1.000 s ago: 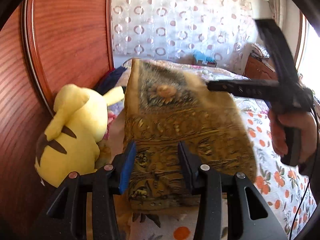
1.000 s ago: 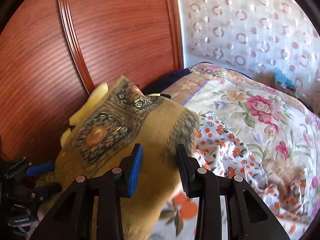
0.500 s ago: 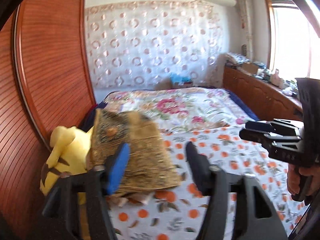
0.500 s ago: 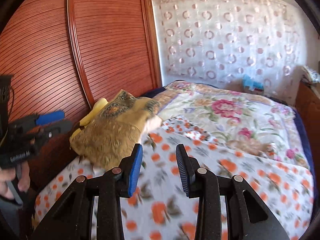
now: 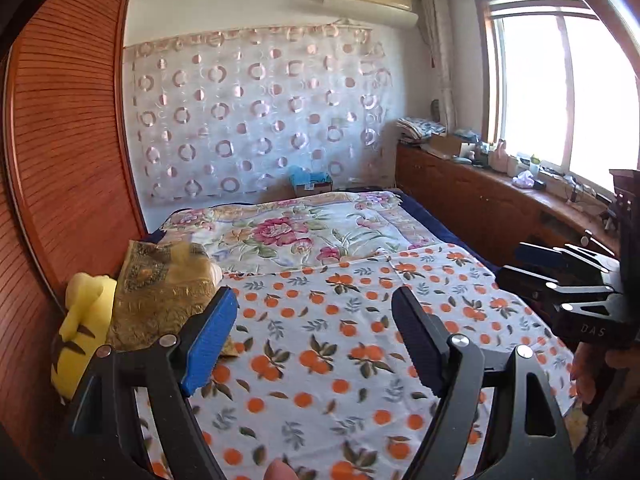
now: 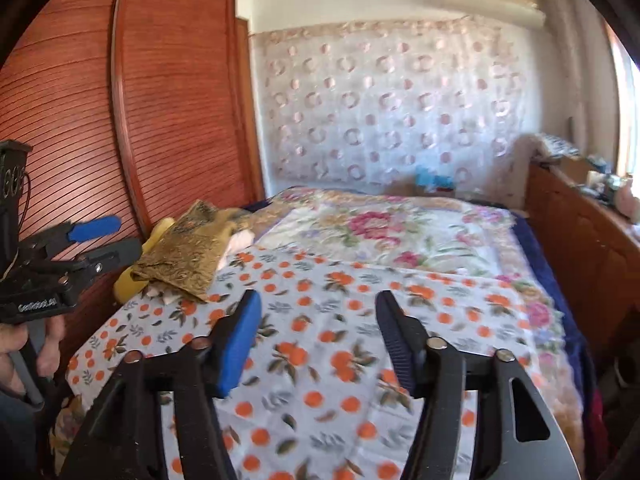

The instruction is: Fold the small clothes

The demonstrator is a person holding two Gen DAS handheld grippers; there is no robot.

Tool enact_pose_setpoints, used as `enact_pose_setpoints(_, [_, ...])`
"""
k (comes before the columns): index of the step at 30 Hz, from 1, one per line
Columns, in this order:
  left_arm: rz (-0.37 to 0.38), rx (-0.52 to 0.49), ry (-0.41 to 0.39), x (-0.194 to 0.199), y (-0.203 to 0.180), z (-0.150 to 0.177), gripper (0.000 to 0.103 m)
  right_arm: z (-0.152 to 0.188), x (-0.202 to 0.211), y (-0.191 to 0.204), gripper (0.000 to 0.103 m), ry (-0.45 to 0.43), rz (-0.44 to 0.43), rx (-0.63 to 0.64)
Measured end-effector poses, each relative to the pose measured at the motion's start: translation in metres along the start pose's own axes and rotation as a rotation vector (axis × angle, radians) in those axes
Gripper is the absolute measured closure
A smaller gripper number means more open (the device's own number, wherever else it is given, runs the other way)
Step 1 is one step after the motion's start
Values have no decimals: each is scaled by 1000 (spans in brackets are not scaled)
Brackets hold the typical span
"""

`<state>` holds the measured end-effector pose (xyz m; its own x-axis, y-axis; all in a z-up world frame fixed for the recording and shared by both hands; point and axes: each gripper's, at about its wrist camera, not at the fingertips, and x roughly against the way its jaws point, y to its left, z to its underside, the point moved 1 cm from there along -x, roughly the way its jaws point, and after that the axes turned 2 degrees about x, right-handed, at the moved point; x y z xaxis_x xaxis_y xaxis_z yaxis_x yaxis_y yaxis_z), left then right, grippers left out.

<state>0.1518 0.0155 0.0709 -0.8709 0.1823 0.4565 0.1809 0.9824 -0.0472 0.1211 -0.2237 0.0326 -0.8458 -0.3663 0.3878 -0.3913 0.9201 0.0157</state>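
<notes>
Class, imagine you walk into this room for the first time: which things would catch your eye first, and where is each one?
Probably the white sheet printed with oranges, spread over the near end of the bed. Next, the folded gold patterned cloth at the sheet's far left corner, lying against a yellow plush toy beside the reddish wooden wardrobe. Nearest the cameras, the left gripper and right gripper hover over the sheet, jaws opening with nothing between them.

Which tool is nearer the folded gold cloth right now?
Left. The left tool sits just beside the gold cloth, which lies off its blue pad; the right tool is farther out over the orange-print sheet.
</notes>
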Motion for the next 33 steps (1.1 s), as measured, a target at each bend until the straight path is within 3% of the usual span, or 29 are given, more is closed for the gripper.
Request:
enact_pose_setpoints(9, [-8, 25, -7, 27, -26, 18, 23, 26, 55, 11, 35, -51, 90, -73])
enact_pose_setpoints(20, [-60, 30, -25, 34, -27, 26, 23, 35, 59, 36, 35, -59, 136, -83])
enact_pose_setpoints(33, [-72, 44, -30, 33, -25, 26, 23, 43, 61, 20, 35, -64, 142, -78])
